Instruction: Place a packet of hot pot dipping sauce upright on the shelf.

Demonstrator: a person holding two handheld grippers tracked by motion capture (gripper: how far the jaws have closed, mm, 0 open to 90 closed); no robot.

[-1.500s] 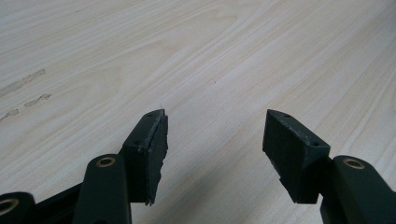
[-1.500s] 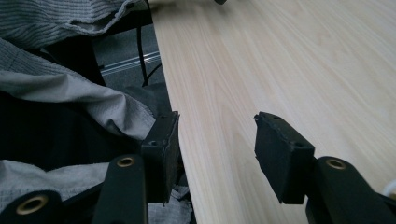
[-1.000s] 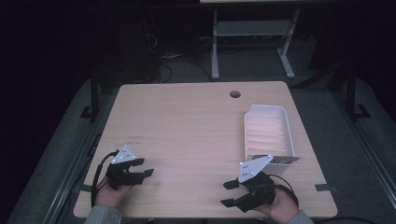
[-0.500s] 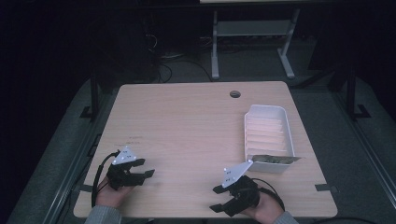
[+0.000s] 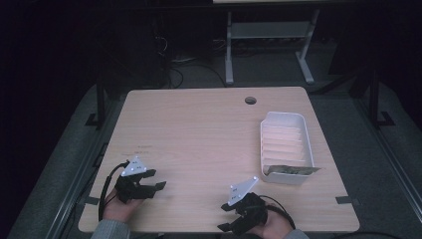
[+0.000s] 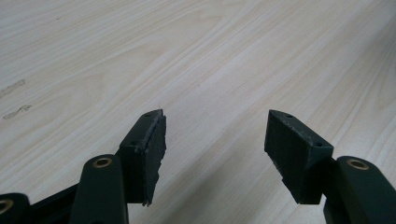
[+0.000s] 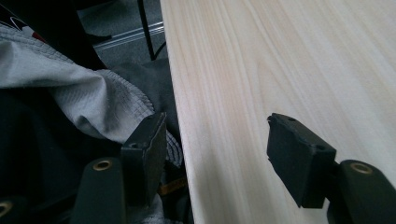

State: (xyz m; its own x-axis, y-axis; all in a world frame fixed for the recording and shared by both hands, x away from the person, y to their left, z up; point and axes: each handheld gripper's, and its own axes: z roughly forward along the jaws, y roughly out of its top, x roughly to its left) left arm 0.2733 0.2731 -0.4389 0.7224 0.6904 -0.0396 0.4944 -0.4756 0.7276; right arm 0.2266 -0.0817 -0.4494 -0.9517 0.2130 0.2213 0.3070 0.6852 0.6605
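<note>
My left gripper [image 5: 155, 186] rests low over the wooden table [image 5: 199, 134] near its front left corner, held by a hand. In the left gripper view its jaws [image 6: 215, 133] stand open over bare wood with nothing between them. My right gripper [image 5: 224, 217] is at the table's front edge, right of centre, pointing left. Its jaws [image 7: 217, 135] have just been opening and stand open, empty, straddling the table's edge [image 7: 180, 116]. A grey sleeve [image 7: 70, 102] lies off the table beside that edge.
A white ribbed tray [image 5: 286, 119] stands at the right side of the table. A flat dark packet [image 5: 291, 171] lies across its near end. A round cable hole [image 5: 250, 100] is at the back. Metal frame legs [image 5: 229, 55] stand behind the table.
The right gripper has moved left and down toward the front edge, away from the tray, and its jaws look wider. The left gripper has not moved.
</note>
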